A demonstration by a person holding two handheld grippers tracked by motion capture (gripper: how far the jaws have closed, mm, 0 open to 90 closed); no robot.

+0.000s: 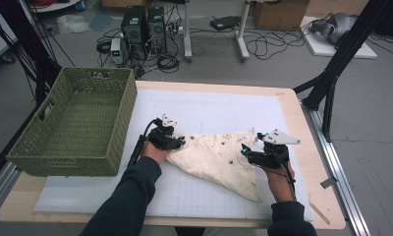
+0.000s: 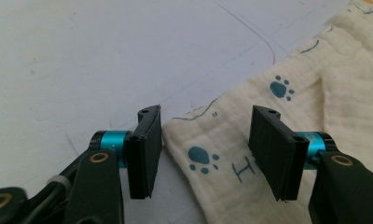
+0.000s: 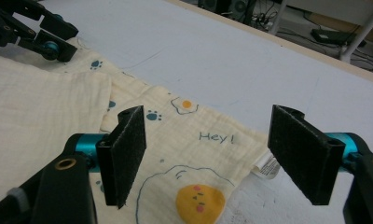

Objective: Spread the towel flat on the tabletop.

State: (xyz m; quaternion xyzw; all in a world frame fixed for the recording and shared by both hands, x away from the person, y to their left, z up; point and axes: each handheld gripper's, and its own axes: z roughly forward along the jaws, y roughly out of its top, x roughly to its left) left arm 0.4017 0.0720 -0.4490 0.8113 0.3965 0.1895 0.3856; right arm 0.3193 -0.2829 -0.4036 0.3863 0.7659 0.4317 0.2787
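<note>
From my station the light reads even and diffuse, coming from overhead, with no hard glare on the white mat (image 1: 204, 110). Shadows are soft and short: I see a faint one under the cream cloth (image 1: 219, 160) and darker ones inside the green basket (image 1: 71, 123). The high view is soft and low in detail, dimmer toward the far floor. In both gripper views the near black pads (image 2: 145, 149) are sharp enough, while the far background in the right gripper view blurs.
</note>
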